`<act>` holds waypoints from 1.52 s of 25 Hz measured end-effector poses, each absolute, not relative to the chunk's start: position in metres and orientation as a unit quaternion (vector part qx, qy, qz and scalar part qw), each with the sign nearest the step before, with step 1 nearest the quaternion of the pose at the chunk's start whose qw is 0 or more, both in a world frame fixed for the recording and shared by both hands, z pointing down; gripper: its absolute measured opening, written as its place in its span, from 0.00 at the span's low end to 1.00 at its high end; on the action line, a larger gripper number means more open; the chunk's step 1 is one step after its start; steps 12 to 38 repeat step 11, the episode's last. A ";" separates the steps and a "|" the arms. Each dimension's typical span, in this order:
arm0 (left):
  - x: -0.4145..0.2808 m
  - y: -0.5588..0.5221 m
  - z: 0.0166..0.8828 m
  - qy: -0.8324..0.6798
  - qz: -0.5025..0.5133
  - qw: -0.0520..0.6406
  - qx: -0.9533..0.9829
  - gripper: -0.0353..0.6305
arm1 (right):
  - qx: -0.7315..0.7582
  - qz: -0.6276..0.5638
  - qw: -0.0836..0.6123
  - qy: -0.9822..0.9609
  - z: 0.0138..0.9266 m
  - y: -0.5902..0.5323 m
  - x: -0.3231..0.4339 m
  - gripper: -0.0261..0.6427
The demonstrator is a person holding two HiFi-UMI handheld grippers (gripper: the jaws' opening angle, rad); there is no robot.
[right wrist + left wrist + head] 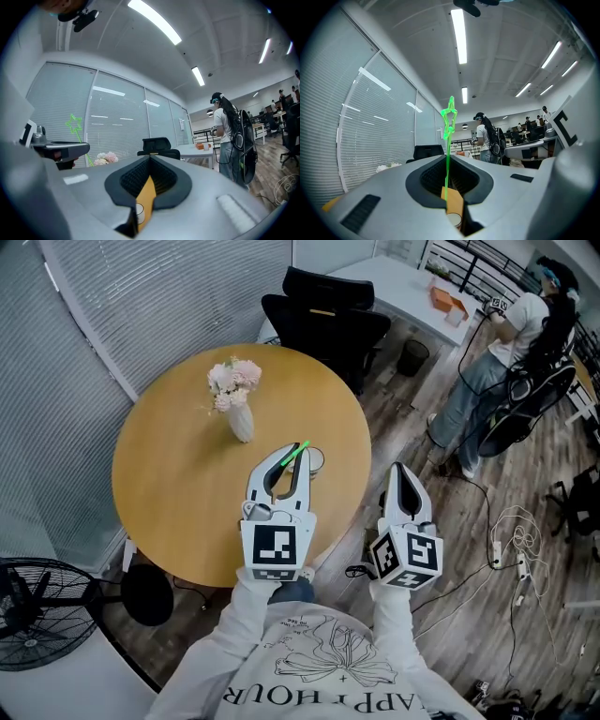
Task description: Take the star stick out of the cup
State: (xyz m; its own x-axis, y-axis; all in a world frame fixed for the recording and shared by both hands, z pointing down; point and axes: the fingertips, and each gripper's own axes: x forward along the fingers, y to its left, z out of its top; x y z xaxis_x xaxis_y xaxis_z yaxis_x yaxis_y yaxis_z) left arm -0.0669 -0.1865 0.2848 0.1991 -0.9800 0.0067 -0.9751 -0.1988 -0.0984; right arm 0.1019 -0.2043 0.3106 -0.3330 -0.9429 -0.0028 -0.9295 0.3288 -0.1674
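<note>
My left gripper (298,457) is shut on the green star stick (292,454), over the near right part of the round wooden table (178,474). In the left gripper view the stick (446,164) rises upright from between the closed jaws, its star (449,117) well above them. The white cup (318,460) stands just right of the jaw tips, mostly hidden; its rim (453,219) shows below the jaws, with the stick's lower end hidden. My right gripper (398,470) is shut and empty, right of the table edge over the floor. It sees the star (74,124) at its left.
A white vase of pink flowers (234,395) stands on the table's far side. A black office chair (323,315) sits behind the table. A person (506,352) stands at the far right by a desk. A fan (37,615) and floor cables (516,540) lie nearby.
</note>
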 end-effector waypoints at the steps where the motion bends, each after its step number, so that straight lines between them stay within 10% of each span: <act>1: -0.067 -0.187 0.285 0.632 -0.034 0.036 -0.773 0.09 | -0.576 -0.068 0.049 0.813 0.311 -0.204 0.102 0.06; 38: -0.070 -0.187 0.288 0.630 -0.034 0.034 -0.775 0.09 | -0.577 -0.065 0.052 0.812 0.312 -0.202 0.100 0.06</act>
